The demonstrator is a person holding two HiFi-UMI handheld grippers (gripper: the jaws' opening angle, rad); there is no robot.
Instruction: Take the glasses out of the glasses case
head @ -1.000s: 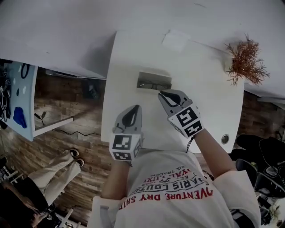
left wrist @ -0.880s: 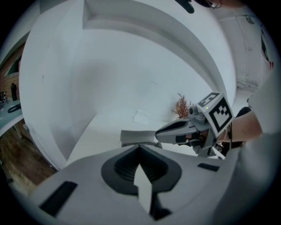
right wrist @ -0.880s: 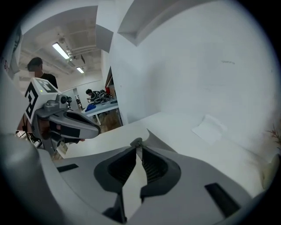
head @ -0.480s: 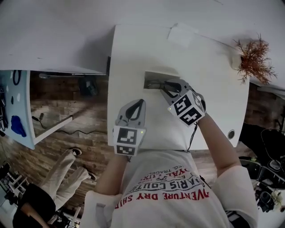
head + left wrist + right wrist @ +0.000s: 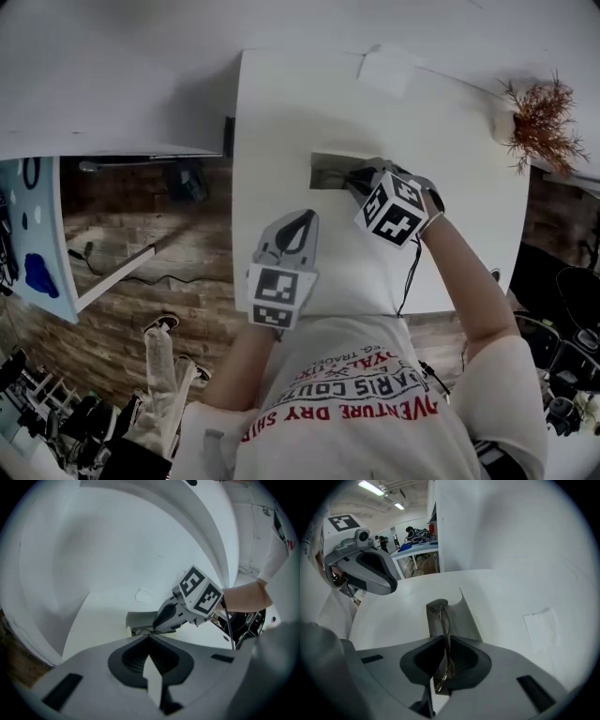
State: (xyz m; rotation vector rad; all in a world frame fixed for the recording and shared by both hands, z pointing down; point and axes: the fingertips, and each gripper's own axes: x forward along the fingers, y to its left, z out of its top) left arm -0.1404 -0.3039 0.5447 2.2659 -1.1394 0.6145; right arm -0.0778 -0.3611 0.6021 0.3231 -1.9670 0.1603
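Glasses [image 5: 443, 620] are a thin wire-frame pair, folded flat, sitting partly in the open grey case [image 5: 461, 616] on the white table [image 5: 281, 112]. The right gripper [image 5: 446, 638] is clamped onto them. You can see the frame running edge-on straight through the closed jaws, with the far end down in the case.

My guess is they'll weigh next to nothing but bend easily. The metal is skinny, the lenses are slick, and the whole thing could twist or slip if squeezed hard or yanked at an angle. I'd hold them by the frame near the hinge or bridge rather than on the lens, which looks roughly like where the grip is now, though it's hard to tell exactly.

The case looks like a stiff, matte shell with a rounded end and its lid flap standing up. It's light enough that it might lift along with the glasses.

The left gripper [image 5: 149, 637] is pinched closed on nothing, hovering near the case.
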